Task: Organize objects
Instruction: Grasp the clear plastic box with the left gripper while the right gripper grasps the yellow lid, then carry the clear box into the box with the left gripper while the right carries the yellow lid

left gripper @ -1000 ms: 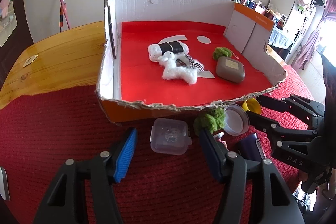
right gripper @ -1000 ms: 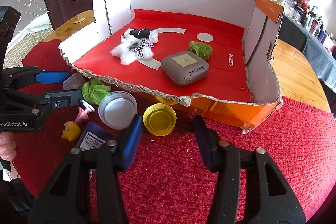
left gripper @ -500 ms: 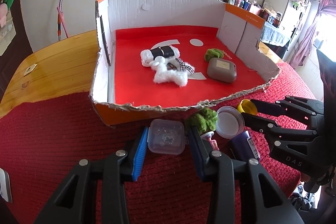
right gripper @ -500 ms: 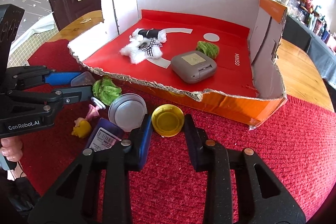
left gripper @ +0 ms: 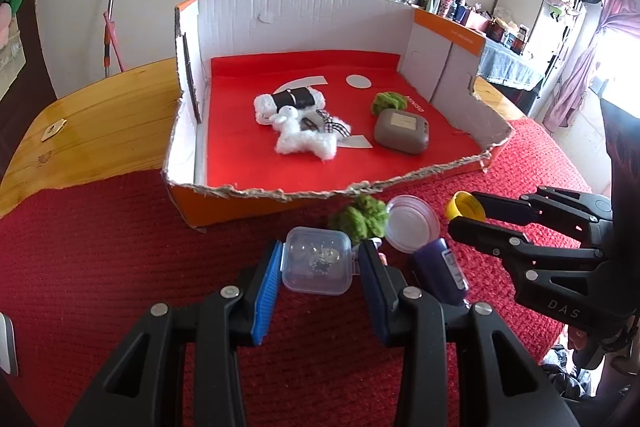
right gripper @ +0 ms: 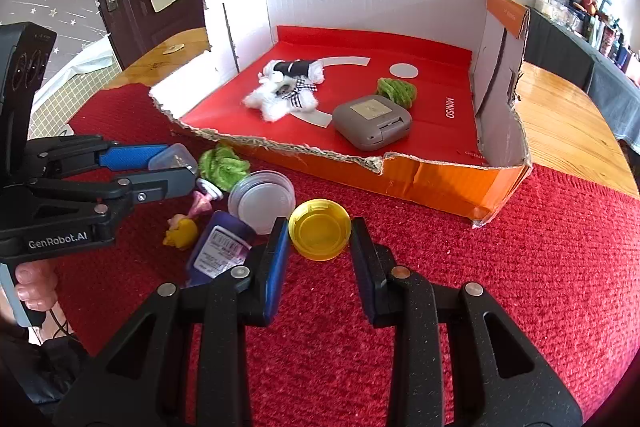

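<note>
My left gripper (left gripper: 318, 259) is shut on a small clear plastic box (left gripper: 316, 261) and holds it just above the red mat; it also shows in the right wrist view (right gripper: 172, 167). My right gripper (right gripper: 320, 231) is shut on a yellow cap (right gripper: 320, 229), also seen in the left wrist view (left gripper: 460, 205). On the mat lie a green fuzzy ball (left gripper: 360, 217), a clear round lid (left gripper: 412, 223), a purple bottle (right gripper: 220, 247) and a small pink and yellow figure (right gripper: 184, 223). The cardboard box (left gripper: 188, 163) with a red floor holds a white plush toy (left gripper: 304, 141), a grey case (left gripper: 402, 131) and another green ball (left gripper: 388, 103).
The cardboard box has a low torn front wall (right gripper: 304, 147) and taller white walls at the back and sides. The red mat (right gripper: 560, 267) covers the near part of a wooden table (left gripper: 100, 123). Shelves with clutter stand at the far right.
Both grippers closed from wide open onto their objects. The left one now grips the clear box and has lifted it slightly. The right one grips the yellow cap.
</note>
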A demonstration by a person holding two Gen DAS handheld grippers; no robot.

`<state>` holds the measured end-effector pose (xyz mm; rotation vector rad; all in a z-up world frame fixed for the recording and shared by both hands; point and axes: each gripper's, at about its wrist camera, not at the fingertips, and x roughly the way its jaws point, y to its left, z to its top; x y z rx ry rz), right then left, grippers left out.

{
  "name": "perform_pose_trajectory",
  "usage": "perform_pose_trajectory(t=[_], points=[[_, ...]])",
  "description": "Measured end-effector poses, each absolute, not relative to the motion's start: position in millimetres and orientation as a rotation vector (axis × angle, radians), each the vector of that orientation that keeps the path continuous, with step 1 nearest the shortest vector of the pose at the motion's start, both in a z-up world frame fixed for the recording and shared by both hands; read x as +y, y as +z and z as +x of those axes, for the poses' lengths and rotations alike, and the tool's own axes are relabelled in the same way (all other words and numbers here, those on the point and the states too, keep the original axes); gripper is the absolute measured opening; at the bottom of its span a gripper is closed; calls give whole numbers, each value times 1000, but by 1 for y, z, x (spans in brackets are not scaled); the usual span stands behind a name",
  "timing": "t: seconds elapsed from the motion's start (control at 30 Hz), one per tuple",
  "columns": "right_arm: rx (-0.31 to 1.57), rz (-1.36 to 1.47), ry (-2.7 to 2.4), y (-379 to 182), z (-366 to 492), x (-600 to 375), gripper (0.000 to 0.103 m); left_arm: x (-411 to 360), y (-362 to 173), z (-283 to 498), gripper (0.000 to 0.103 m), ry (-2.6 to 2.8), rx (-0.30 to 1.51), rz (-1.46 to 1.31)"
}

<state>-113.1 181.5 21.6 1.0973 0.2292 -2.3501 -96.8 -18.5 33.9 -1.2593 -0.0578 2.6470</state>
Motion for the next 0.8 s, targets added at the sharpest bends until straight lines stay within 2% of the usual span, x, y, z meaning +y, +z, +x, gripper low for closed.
perform_pose_trajectory(t=[0.8], points=[[214,1043,-2337,36,-95,181,29,2,52,-78,41,2610,-25,-1180]])
